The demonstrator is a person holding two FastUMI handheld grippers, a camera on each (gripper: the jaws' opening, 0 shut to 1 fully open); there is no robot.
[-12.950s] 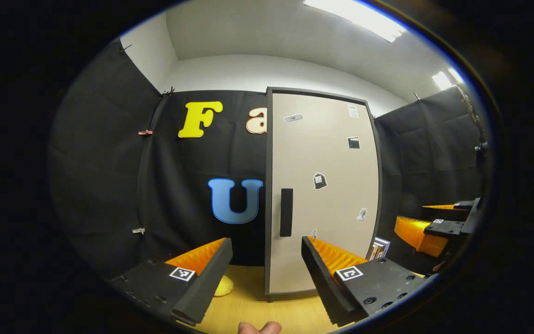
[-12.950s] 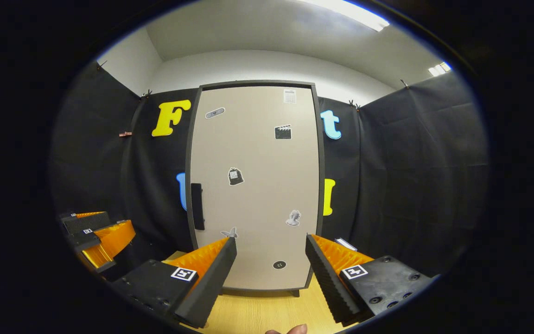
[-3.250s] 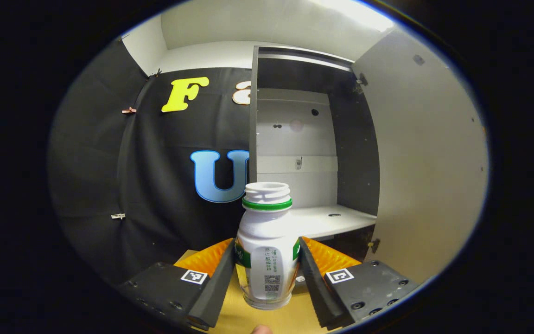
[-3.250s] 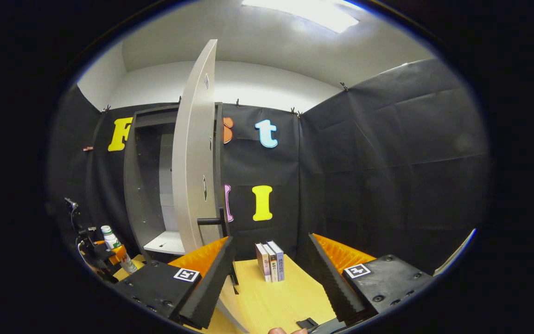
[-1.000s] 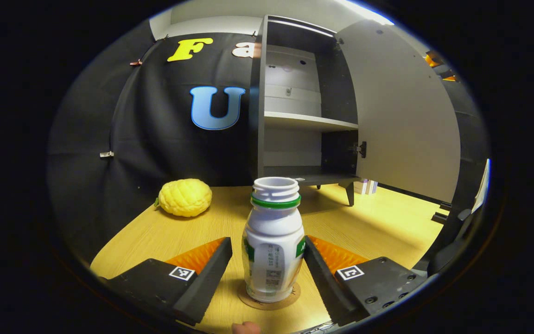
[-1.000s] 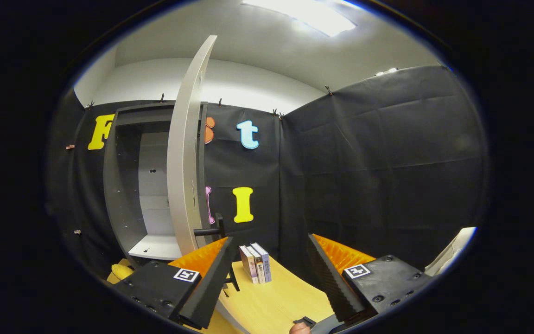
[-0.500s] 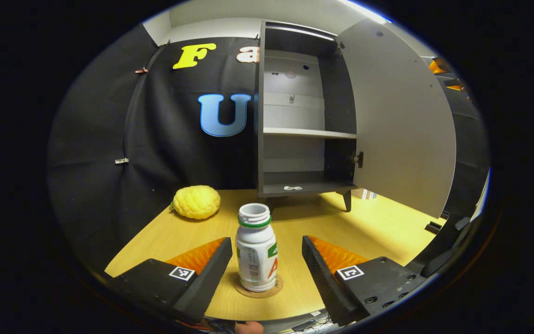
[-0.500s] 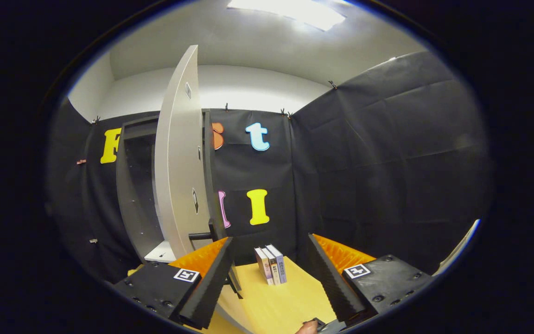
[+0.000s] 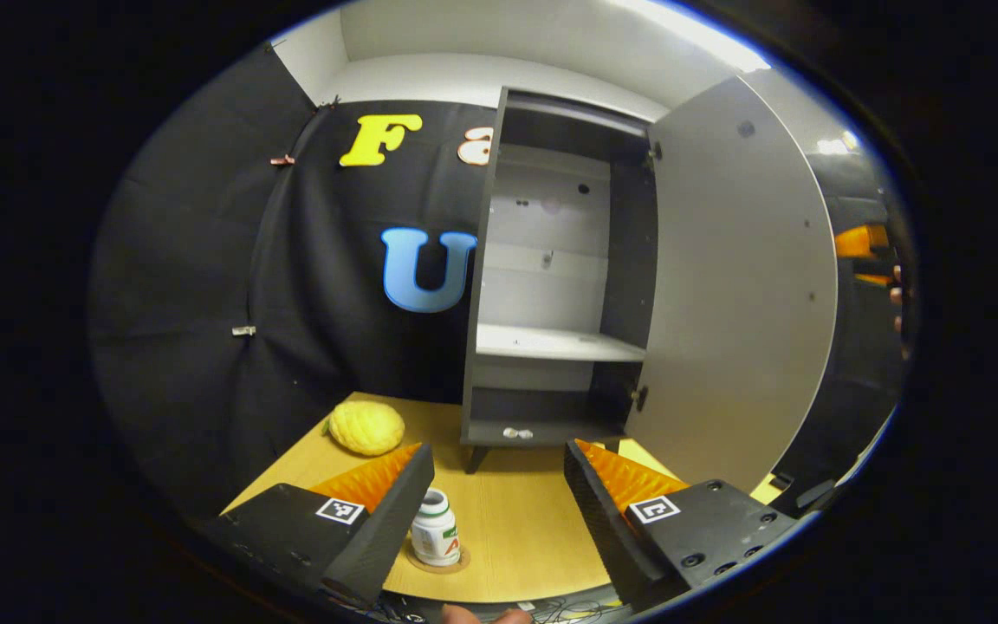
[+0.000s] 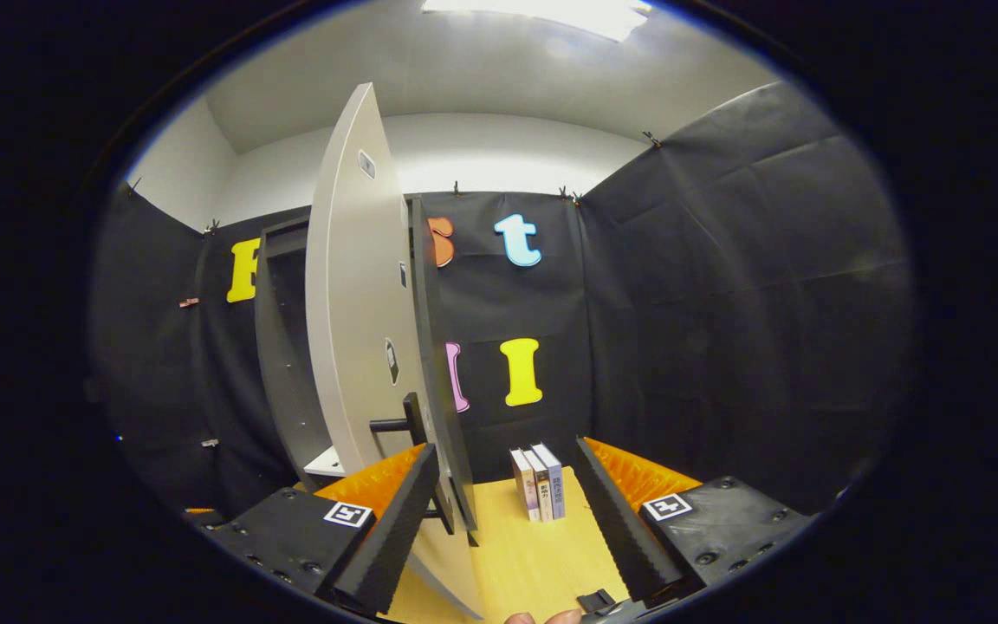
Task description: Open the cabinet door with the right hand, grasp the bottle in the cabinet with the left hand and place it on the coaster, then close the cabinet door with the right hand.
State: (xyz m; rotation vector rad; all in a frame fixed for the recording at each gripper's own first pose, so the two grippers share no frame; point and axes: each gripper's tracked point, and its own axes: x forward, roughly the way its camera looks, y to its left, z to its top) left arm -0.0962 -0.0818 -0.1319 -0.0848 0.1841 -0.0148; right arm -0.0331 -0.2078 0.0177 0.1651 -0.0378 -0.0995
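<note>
In the left gripper view a white bottle [image 9: 435, 536] with a green neck ring stands upright on a round brown coaster [image 9: 454, 566] near the table's front edge. My left gripper [image 9: 499, 511] is open, raised above and behind the bottle, with nothing between its fingers. The cabinet [image 9: 551, 286] stands open, its beige door [image 9: 737, 286] swung out to the right. In the right gripper view my right gripper [image 10: 503, 511] is open beside the door [image 10: 360, 295], with the door's dark handle [image 10: 404, 423] just above its left finger.
A yellow bumpy fruit [image 9: 366, 427] lies on the wooden table [image 9: 516, 537] left of the cabinet. Three books [image 10: 538, 484] stand upright on the table behind the door. A small white item [image 9: 517, 432] lies on the cabinet's bottom shelf. Black cloth walls close in.
My left gripper let go of the bottle on the coaster and drew back and up from it. My right gripper shifted slightly by the door's edge.
</note>
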